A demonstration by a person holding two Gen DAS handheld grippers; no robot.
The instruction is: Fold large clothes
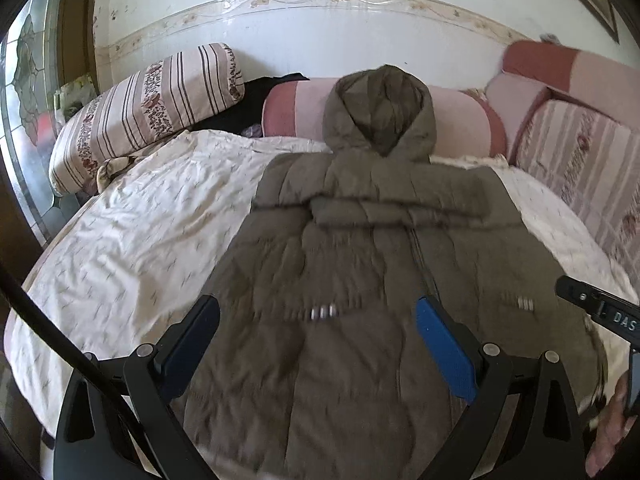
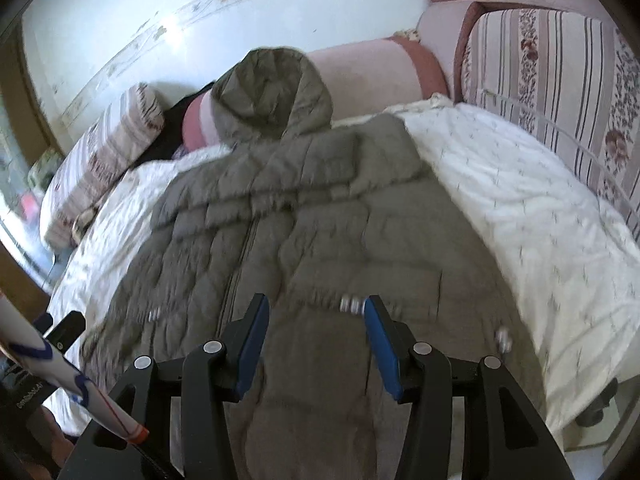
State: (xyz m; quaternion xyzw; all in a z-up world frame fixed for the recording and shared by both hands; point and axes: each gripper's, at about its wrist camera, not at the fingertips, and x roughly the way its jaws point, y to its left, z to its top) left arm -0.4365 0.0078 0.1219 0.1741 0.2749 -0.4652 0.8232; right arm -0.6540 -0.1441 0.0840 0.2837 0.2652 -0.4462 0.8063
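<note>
Across the bed (image 1: 120, 216) sprawls a puffy, soft, slippery coat (image 1: 360, 264), hem corners the likely hold, left tool (image 1: 318, 340) and right tool (image 2: 316, 332) both spread, grasping nothing.

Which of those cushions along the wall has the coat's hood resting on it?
The pink bolster with dark red bands, in the middle. The hood of the olive coat lies against it; the striped floral pillow and striped floral cushion sit clear at either side.

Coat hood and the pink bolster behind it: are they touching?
Touching. In the left wrist view the coat's hood lies propped against the pink bolster, overlapping its front with no gap; the right wrist view agrees.
</note>
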